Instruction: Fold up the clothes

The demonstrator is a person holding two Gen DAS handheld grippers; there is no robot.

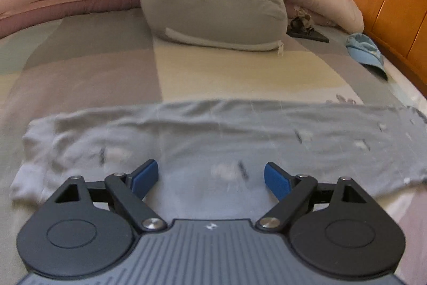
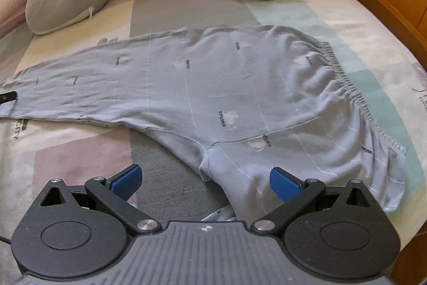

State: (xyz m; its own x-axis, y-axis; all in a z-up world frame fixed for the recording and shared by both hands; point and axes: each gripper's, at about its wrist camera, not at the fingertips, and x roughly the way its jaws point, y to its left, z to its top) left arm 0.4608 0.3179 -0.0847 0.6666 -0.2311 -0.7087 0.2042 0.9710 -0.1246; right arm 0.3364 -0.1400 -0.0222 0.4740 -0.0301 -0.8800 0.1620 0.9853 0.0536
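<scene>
Pajama pants (image 2: 213, 87) flat on bed (image 2: 186, 4), one leg laid out for folding | your left gripper (image 1: 210, 175) and right gripper (image 2: 204, 179) fingers spread, empty

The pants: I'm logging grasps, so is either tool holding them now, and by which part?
Nothing is held. The left tool and right tool are both open above the pants, which lie flat on the bed.

On my feed, the pale blue trousers (image 2: 213, 87) carry small dark printed words, too blurred to read; the bedsheet (image 2: 16, 132) shows the letters "CITY".
</scene>
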